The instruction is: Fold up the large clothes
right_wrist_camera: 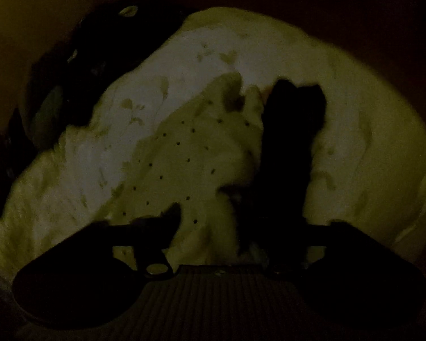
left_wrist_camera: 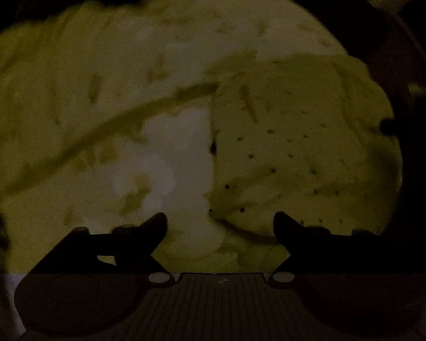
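Dimly lit, left gripper angled down over dotted garment, jaws apart, right gripper likewise.

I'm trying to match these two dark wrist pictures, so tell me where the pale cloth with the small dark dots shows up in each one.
Left wrist view: the dotted cloth fills the right of centre, above the right finger of the open left claw.
Right wrist view: the dotted cloth lies at centre left, running down to the left finger of the right claw.
Shared landmark: the leaf-patterned sheet under it.
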### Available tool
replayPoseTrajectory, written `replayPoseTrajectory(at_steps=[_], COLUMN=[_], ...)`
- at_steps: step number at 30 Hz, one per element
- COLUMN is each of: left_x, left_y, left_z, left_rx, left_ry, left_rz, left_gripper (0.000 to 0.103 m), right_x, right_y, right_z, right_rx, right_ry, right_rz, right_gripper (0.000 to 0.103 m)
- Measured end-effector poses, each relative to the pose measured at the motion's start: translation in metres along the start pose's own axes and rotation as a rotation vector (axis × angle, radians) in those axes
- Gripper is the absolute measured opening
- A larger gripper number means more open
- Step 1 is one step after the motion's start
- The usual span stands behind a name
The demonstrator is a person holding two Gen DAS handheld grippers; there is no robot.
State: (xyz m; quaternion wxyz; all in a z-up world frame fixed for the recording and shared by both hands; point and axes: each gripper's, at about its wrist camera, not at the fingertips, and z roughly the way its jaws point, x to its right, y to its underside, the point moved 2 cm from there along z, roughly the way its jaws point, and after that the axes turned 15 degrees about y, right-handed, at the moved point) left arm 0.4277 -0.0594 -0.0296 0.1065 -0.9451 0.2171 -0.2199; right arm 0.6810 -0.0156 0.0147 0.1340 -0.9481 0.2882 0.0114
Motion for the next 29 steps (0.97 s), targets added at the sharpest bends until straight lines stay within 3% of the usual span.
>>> replayPoseTrajectory(at_steps=[4, 6, 11, 17, 29], left_x=[0.029, 0.044, 0.064, 0.073, 0.08], left_y=[0.0, -0.003, -0.007, -0.005, -0.007], left_z=[-0.019, -0.025, -0.036, -0.023, -0.02], left_rx=[-0.034, -0.028, -0.051, -0.096, -0.079], left_ry=[-0.058, -0.099, -0.034, -0.094, -0.084], left_rz=[0.131, 0.171, 0.168, 0.219, 0.246], left_gripper=[0.103, 0.103, 0.103, 0.103, 0.103], right_x=[-0.022, -0.036, -0.056, -0.06, -0.05], right_y=[0.005, 0.008, 0.024, 0.032, 0.037], right_z=[-0.036, -0.05, -0.086, -0.081, -0.069], right_rx=[0.032, 0.027, 0.077, 0.069, 0.022], right_ry=[0.095, 0.094, 0.121, 0.173, 0.213], right_rz=[-0.246, -0.341, -0.512, -0.542, -0.502], right_gripper=[0.078, 0.087, 0.098, 0.098, 0.098])
